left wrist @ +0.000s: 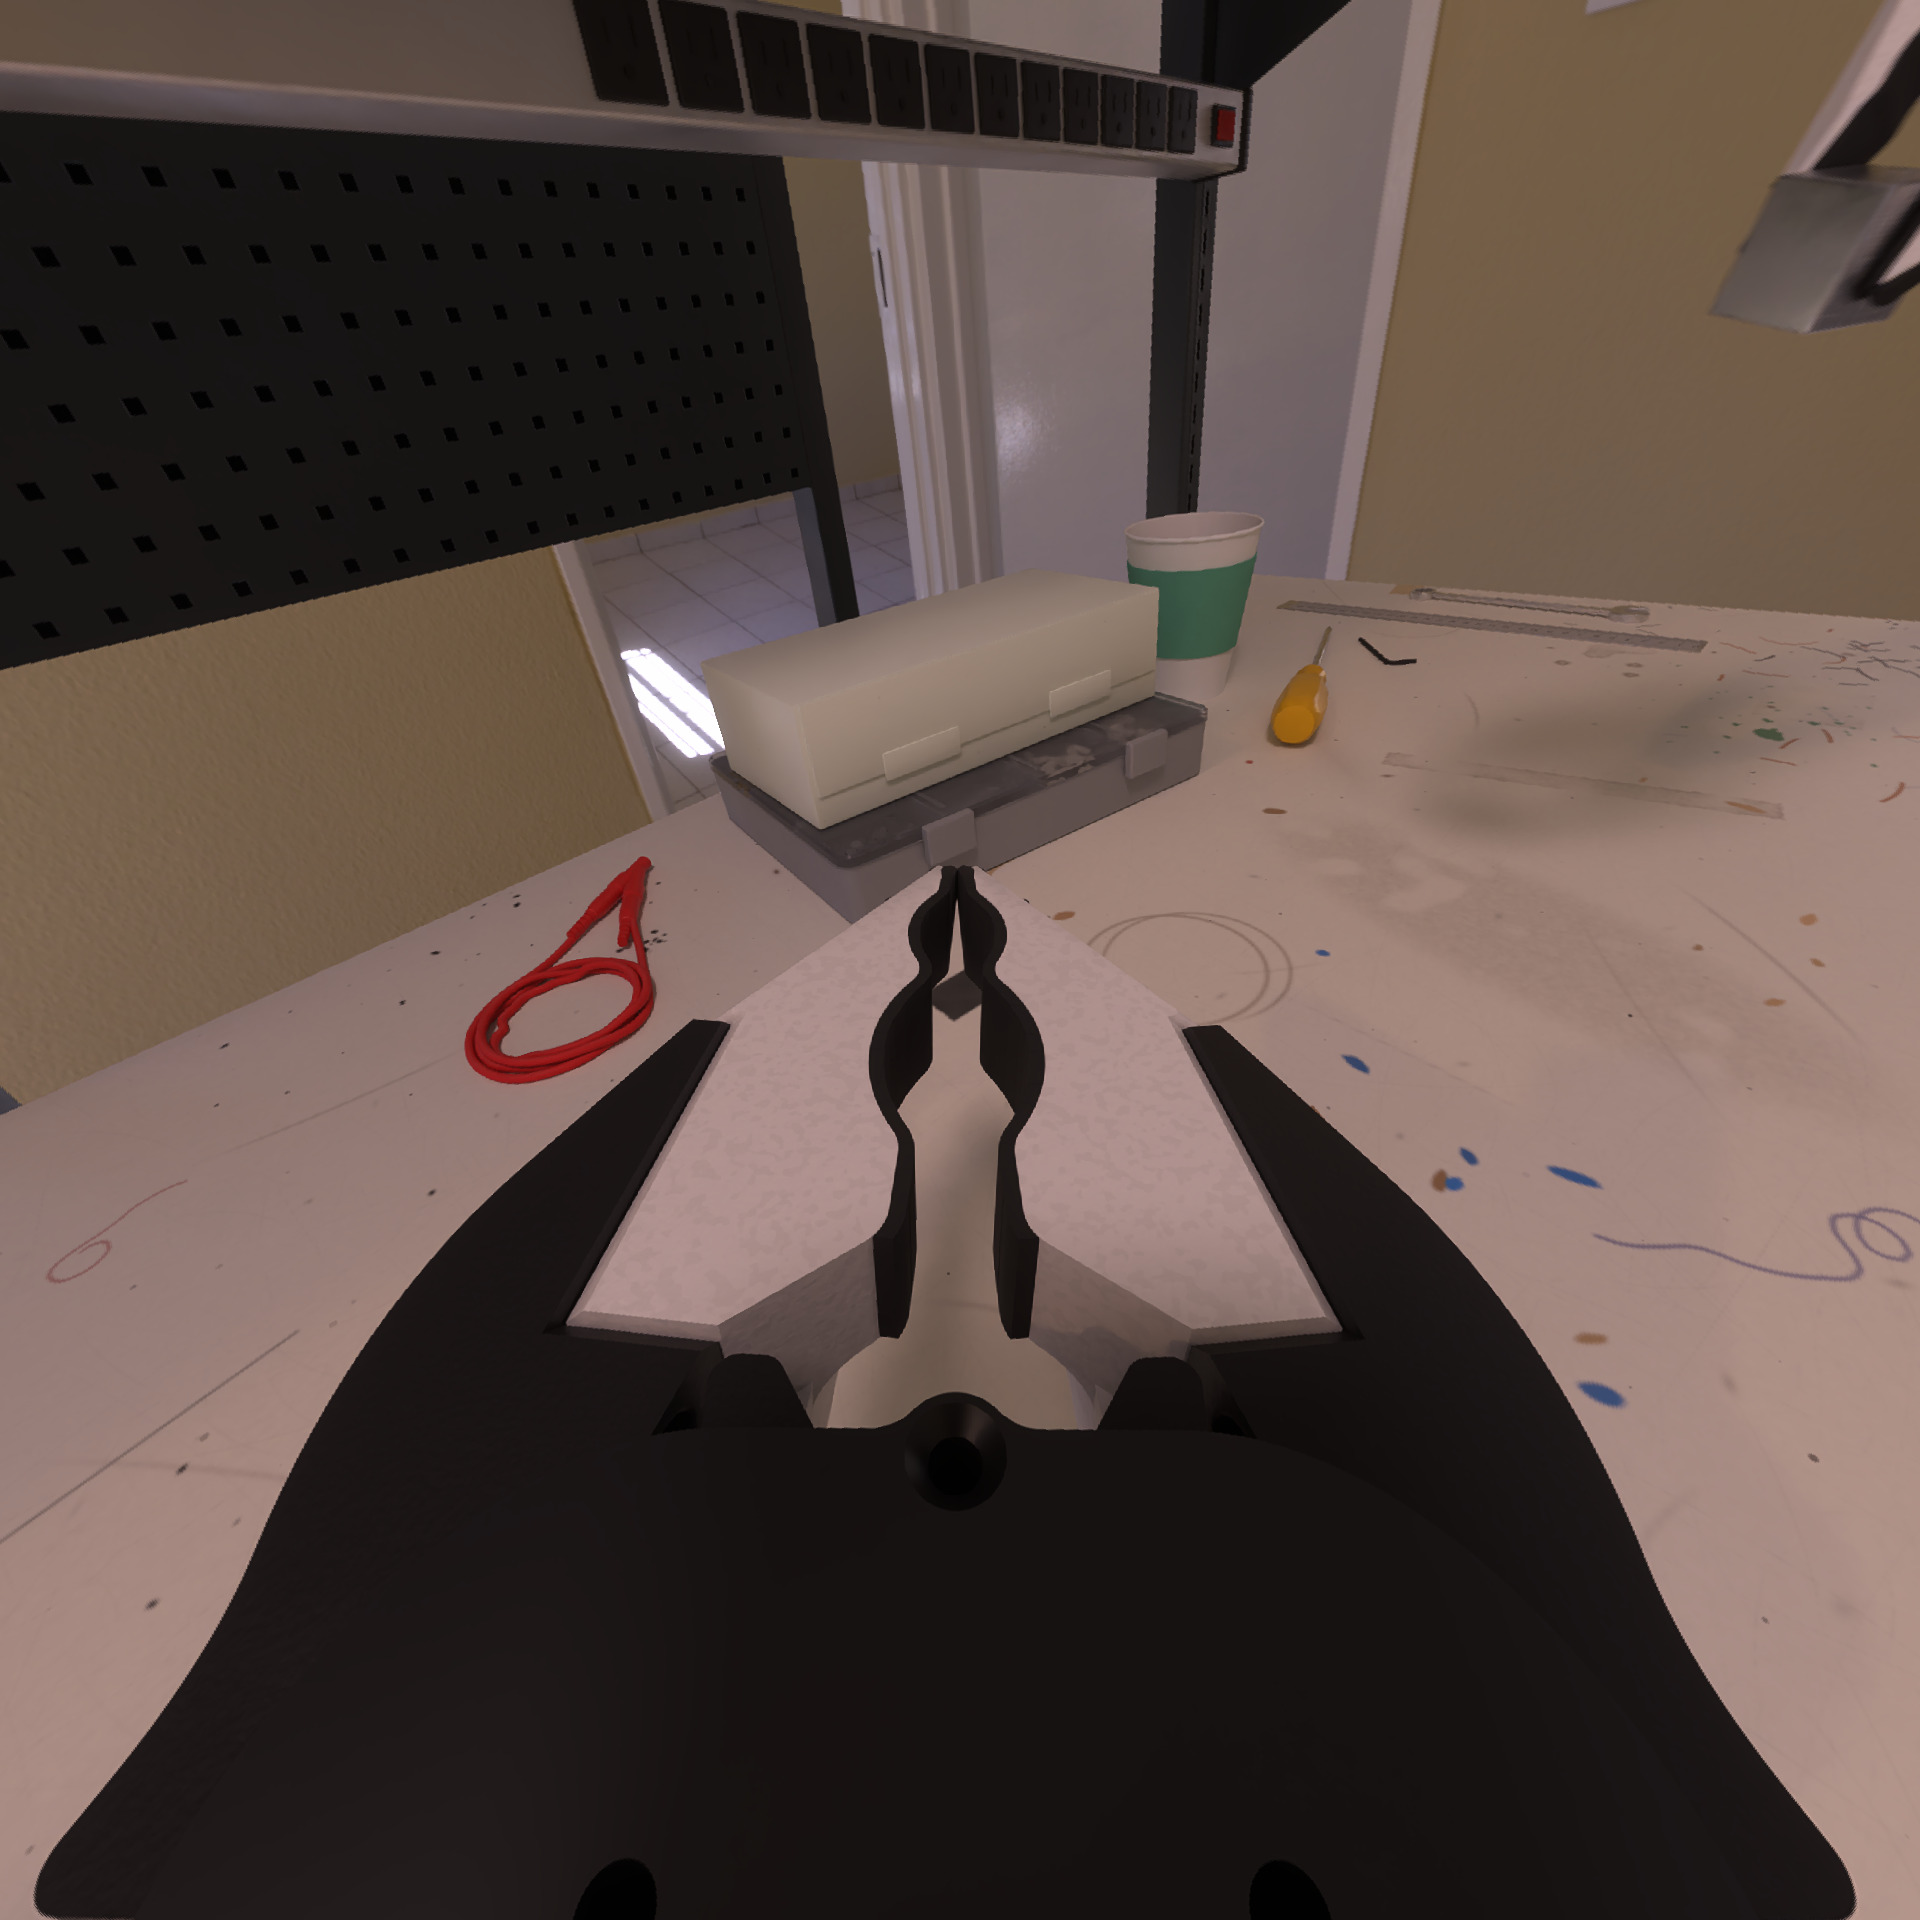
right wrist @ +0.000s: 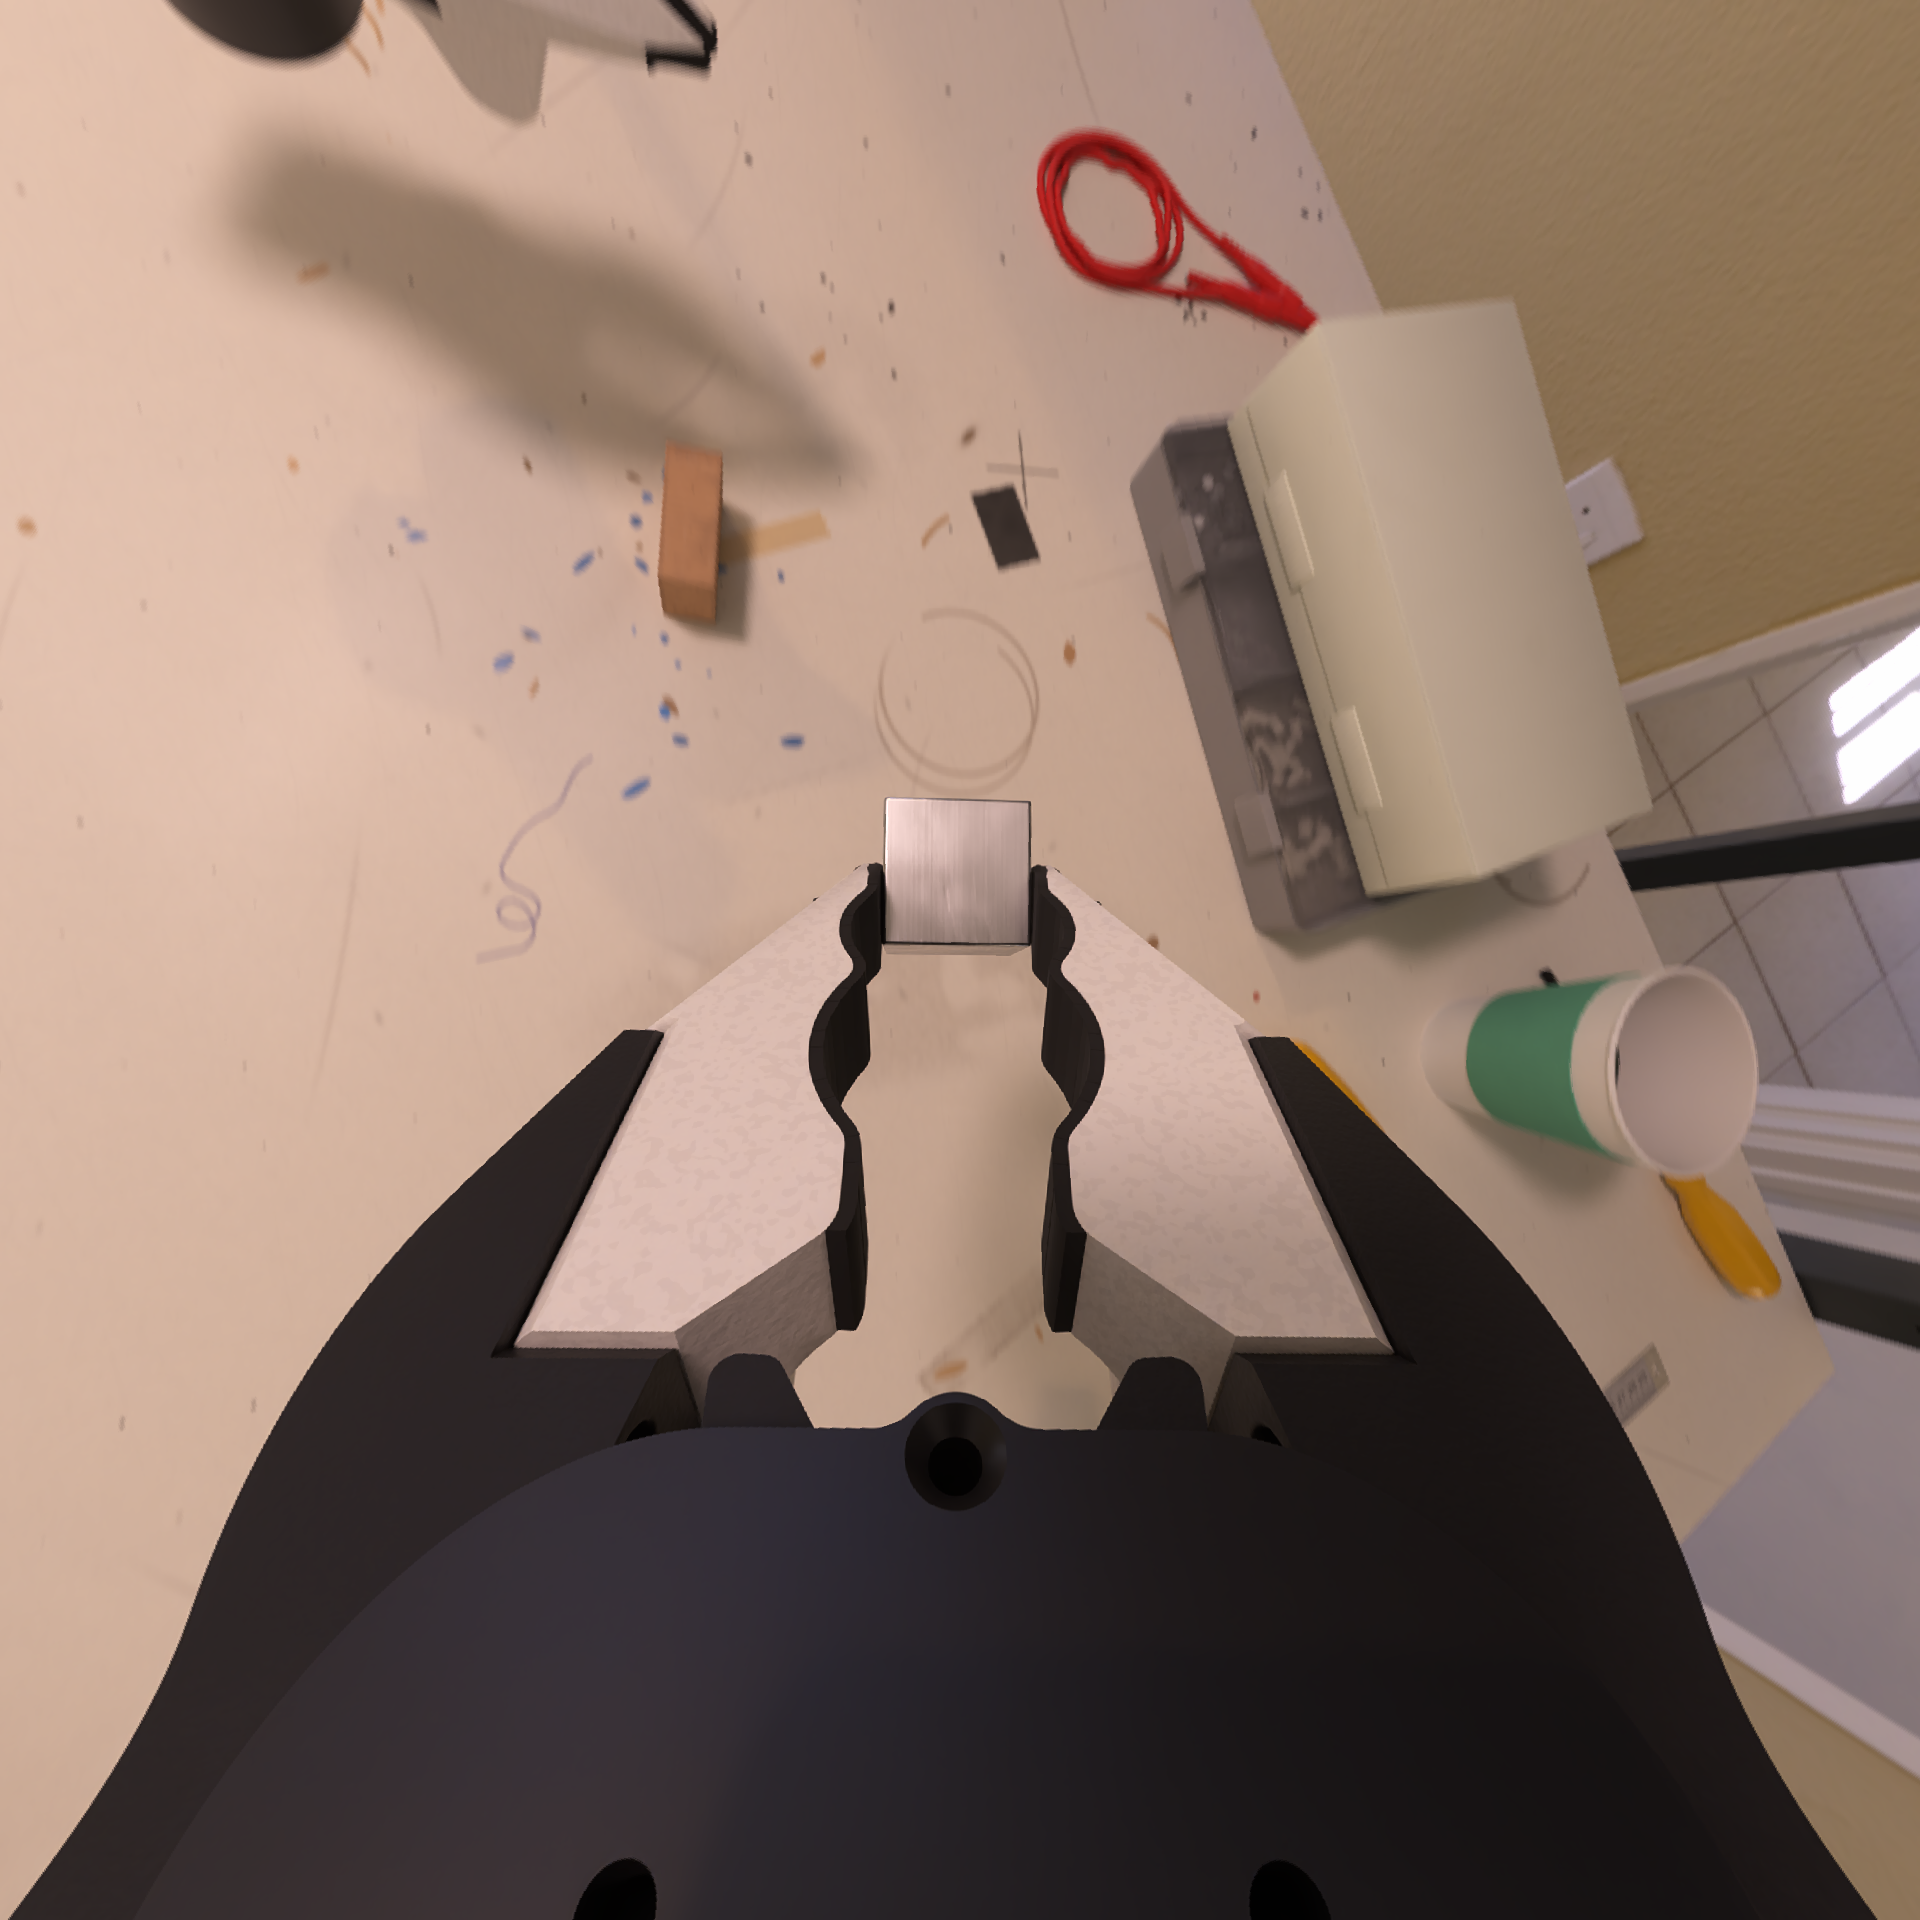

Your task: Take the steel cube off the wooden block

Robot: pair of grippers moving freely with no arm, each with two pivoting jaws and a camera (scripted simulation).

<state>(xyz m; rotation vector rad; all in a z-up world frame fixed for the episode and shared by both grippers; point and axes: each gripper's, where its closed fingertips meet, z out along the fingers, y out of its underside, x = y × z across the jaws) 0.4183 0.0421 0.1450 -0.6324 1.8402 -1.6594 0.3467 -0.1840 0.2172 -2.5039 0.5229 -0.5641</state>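
Note:
My right gripper [right wrist: 957, 883] is shut on the steel cube [right wrist: 956, 871] and holds it high above the table, looking down. The cube also shows in the left wrist view [left wrist: 1813, 255] at the upper right, in the air, held by the right gripper's fingers. The wooden block [right wrist: 690, 547] lies bare on the table, down and to the left of the cube, with nothing on it. My left gripper [left wrist: 958, 883] is shut and empty, low over the table, pointing at the stacked boxes. It shows at the top left edge of the right wrist view [right wrist: 499, 42].
A cream box [left wrist: 935, 686] [right wrist: 1444, 592] sits on a grey parts case [left wrist: 966, 810] [right wrist: 1236, 665]. Nearby are a paper cup with a green sleeve [left wrist: 1195, 603] [right wrist: 1590, 1060], a yellow screwdriver [left wrist: 1301, 701] [right wrist: 1725, 1236], a red cable [left wrist: 566, 997] [right wrist: 1132, 218], a steel ruler [left wrist: 1486, 621], and a pegboard [left wrist: 395, 353].

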